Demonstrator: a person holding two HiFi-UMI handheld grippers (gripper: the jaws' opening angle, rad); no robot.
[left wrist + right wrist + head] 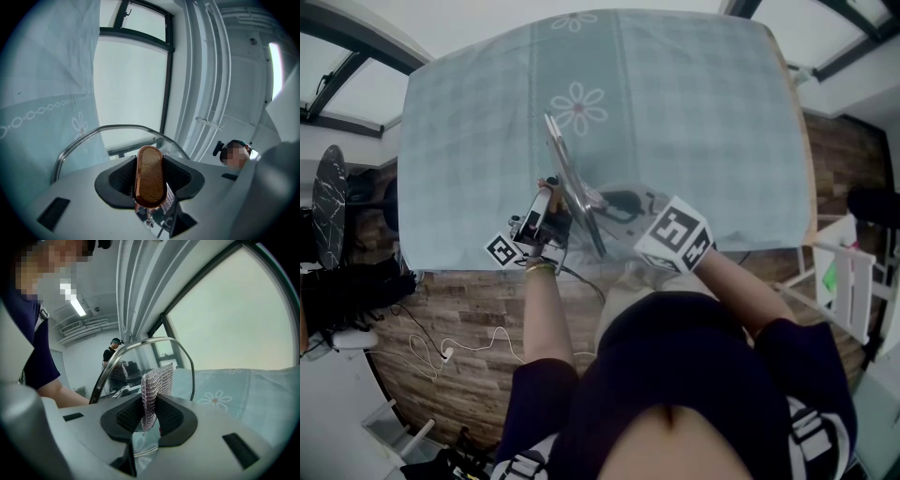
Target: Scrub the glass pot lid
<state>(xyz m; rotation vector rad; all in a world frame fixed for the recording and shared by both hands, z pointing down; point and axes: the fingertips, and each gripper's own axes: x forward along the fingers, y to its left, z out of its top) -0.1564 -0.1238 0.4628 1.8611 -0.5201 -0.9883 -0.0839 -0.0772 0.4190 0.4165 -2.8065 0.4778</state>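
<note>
Head view: the glass pot lid (570,178) stands on edge above the table, over a pale blue checked tablecloth (694,103) with flower print. My left gripper (551,204) meets it from the left and my right gripper (623,202) from the right.

Left gripper view: the jaws are drawn in tight on the lid's wooden handle (150,164), which fills the gap of the left gripper (150,180). The lid's steel rim (89,136) arcs above. The mesh shows through the glass just beside the handle.

Right gripper view: the right gripper (151,416) has its jaws nearly together, pinching a metallic mesh scrubber (157,380) that sticks up between them. The lid rim (140,344) curves right behind it. I cannot confirm that mesh and glass touch.
</note>
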